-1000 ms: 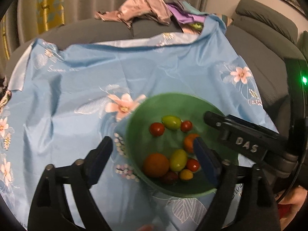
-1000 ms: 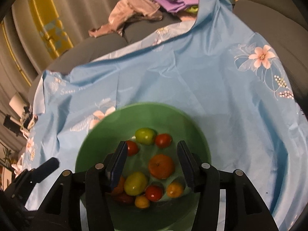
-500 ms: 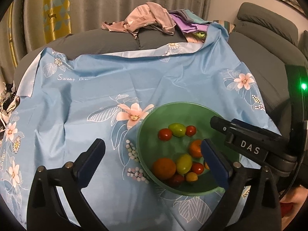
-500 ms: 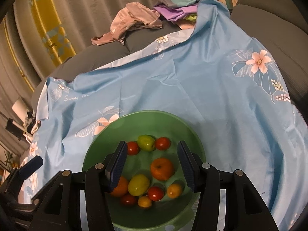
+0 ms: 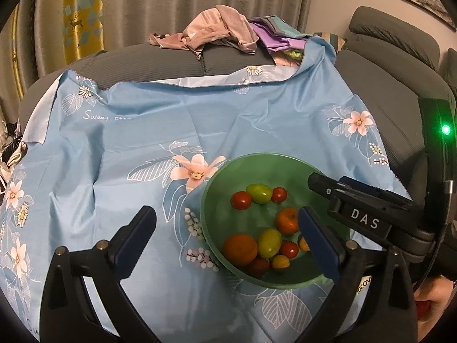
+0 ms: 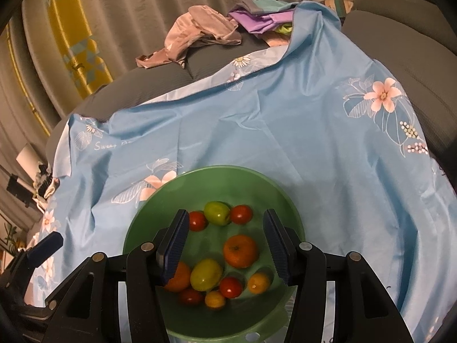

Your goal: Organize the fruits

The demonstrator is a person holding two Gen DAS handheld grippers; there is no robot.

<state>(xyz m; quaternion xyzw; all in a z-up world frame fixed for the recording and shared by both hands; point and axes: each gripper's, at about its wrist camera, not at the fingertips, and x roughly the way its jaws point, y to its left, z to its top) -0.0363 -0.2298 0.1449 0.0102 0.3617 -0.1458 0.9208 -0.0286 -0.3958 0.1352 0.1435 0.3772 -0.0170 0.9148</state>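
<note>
A green bowl [image 5: 274, 163] [image 6: 217, 174] stands on a blue flowered cloth [image 5: 171, 120] [image 6: 285, 131]. It holds several small fruits: red tomatoes [image 6: 241, 213], green ones [image 6: 217, 213], an orange [image 6: 240, 251] and a larger orange [image 5: 240, 250]. My left gripper [image 5: 225, 228] is open and empty, above the bowl's left side. My right gripper [image 6: 225, 245] is open and empty, directly above the bowl with the orange between its fingers in view. The right gripper's body also shows in the left wrist view [image 5: 360, 214].
The cloth covers a grey sofa [image 5: 385, 65]. A pile of pink and purple clothes [image 5: 222, 33] [image 6: 205, 28] lies at the back. Curtains [image 5: 171, 0] hang behind. The sofa's armrest [image 6: 405, 28] rises at the right.
Both grippers have pulled back and up from the bowl, so more of the cloth shows. The left gripper's fingers have opened wider. The fruits have not moved.
</note>
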